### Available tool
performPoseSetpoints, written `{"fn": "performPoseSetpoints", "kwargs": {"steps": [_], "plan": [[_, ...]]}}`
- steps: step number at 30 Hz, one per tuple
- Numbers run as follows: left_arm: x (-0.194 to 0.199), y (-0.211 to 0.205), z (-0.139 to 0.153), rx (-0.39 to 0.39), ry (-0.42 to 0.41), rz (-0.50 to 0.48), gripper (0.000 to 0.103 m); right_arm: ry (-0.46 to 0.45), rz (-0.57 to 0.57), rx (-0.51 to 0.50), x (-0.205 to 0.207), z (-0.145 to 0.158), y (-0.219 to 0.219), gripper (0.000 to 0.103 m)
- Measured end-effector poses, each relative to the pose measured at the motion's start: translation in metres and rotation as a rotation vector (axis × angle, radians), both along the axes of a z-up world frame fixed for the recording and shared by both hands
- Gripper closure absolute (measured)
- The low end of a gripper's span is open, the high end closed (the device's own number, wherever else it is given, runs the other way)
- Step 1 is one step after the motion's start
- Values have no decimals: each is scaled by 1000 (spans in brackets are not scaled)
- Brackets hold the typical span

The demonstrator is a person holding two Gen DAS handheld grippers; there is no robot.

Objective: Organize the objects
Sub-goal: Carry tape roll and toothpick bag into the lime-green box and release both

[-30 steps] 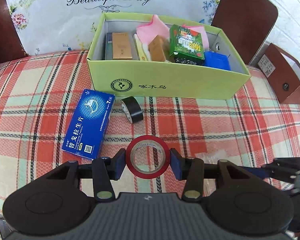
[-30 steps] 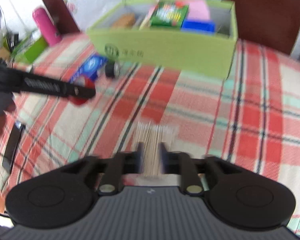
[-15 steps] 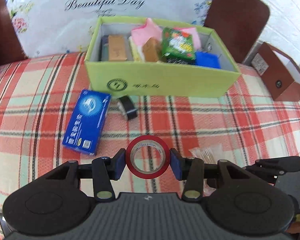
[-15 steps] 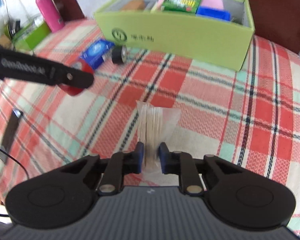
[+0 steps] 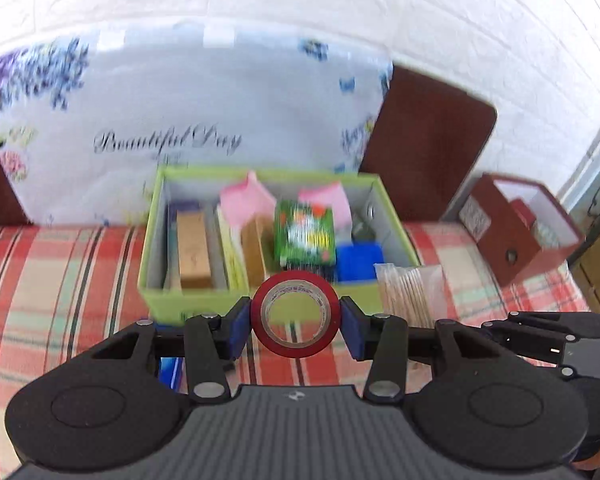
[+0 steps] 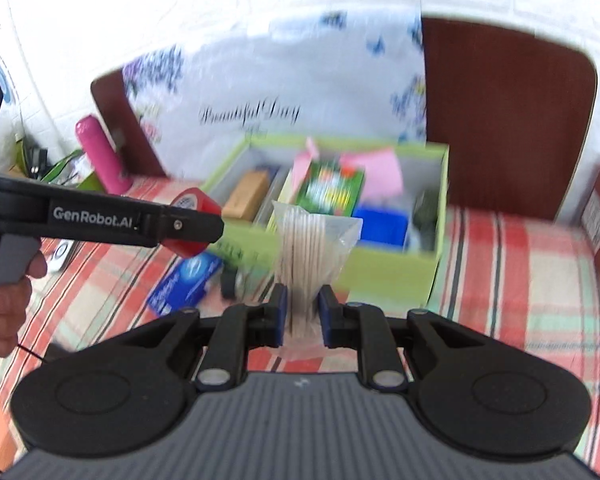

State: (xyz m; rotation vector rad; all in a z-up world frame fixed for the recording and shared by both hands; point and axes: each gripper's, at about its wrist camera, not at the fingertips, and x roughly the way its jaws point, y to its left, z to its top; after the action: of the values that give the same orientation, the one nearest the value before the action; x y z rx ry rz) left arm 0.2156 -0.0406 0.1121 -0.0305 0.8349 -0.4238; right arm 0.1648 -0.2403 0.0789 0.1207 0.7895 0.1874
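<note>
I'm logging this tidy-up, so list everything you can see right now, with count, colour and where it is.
Storage box: one, lime green, open, on the plaid cloth, part-filled with small packs.
Red tape roll: one, held in the left gripper, lifted in front of the box.
Bag of wooden sticks: one, clear plastic, held in the right gripper.
Blue carton: one, flat on the cloth by the box.
Black tape roll: one, beside the carton, blurred.
Pink bottle: one, far left.
Brown box: one, open, far right.
Floral cushion: one, white, behind the box.
Left gripper: black, blue pads.
Right gripper: black, blue pads.
</note>
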Motion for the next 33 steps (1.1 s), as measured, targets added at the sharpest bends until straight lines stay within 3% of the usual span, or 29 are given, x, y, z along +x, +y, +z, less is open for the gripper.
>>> {"fn": "performPoseSetpoints", "kwargs": {"steps": [9,18,19,20,21,22,27,33], "plan": [[56,-7,4,7,-16,36,54,-79,-46,-92,52,16,-22,87],[111,-15,-14,7,8,68,54,-83,-87,-153,107,-3,-48,85],[115,-15,-17,14,5,82,53,-77,-88,-159,112,-9,-49,80],[119,-15,-20,27,2,99,40,-55,-79,-164,117,-15,-50,65],[121,-15,-24,42,12,114,26,-31,-79,-168,121,-21,-49,56],[122,-15,-28,55,24,128,24,-23,-82,-167,120,-26,-48,48],[103,0,-38,30,59,132,24,-17,-74,-170,95,-41,-38,37],[58,20,-50,16,125,173,24,11,-122,-121,57,-43,-35,13]]}}
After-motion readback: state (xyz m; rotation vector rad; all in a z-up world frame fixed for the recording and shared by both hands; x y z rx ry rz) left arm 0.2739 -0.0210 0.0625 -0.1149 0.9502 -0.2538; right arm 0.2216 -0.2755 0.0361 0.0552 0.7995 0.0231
